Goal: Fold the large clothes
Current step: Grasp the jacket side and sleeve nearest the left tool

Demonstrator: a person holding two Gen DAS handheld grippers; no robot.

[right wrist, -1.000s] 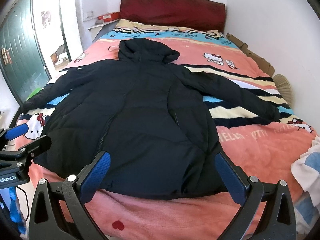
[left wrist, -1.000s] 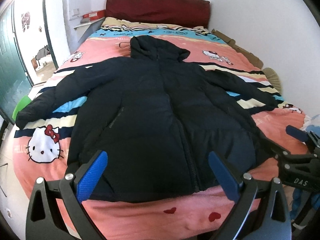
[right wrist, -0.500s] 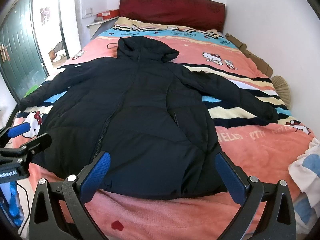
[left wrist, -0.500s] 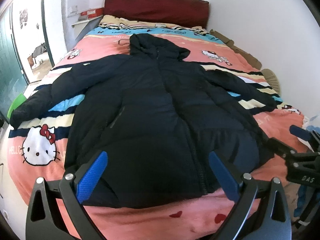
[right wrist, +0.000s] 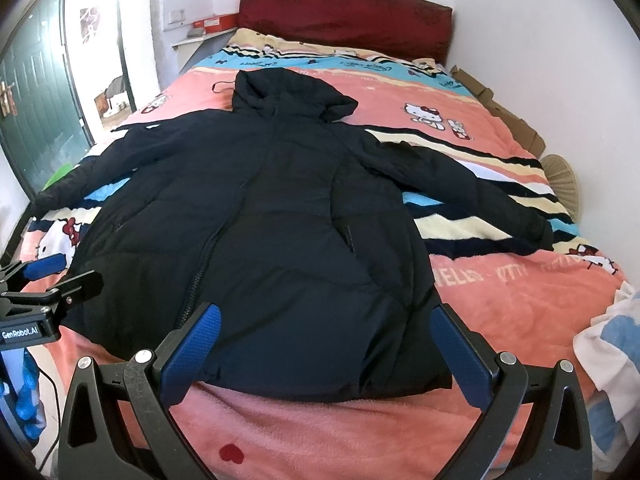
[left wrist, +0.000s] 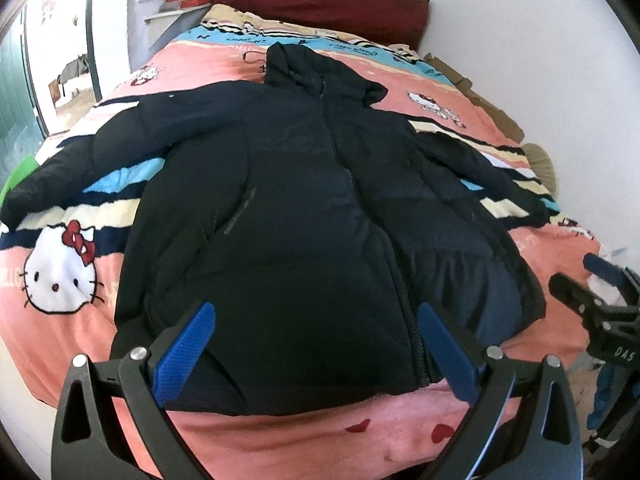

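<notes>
A large black hooded puffer jacket (left wrist: 304, 208) (right wrist: 264, 224) lies flat and face up on the bed, zipped, both sleeves spread out to the sides, hood toward the headboard. My left gripper (left wrist: 316, 320) hovers open above the jacket's hem, left of the zipper. My right gripper (right wrist: 326, 320) is open too, above the hem on the right half. Nothing sits between either pair of blue pads. Each gripper shows at the edge of the other's view: the right gripper (left wrist: 596, 300) and the left gripper (right wrist: 44, 280).
The bed carries a pink cartoon-cat blanket (left wrist: 60, 276) (right wrist: 520, 292) with striped bands. A dark red headboard (right wrist: 344, 20) stands at the far end, a white wall on the right, a green door (right wrist: 36, 96) on the left. A white and blue cloth (right wrist: 612, 340) lies at the bed's right corner.
Both grippers have moved forward and lower toward the jacket's hem; the left one tilted slightly. The jacket has not moved and both grippers stay open.
</notes>
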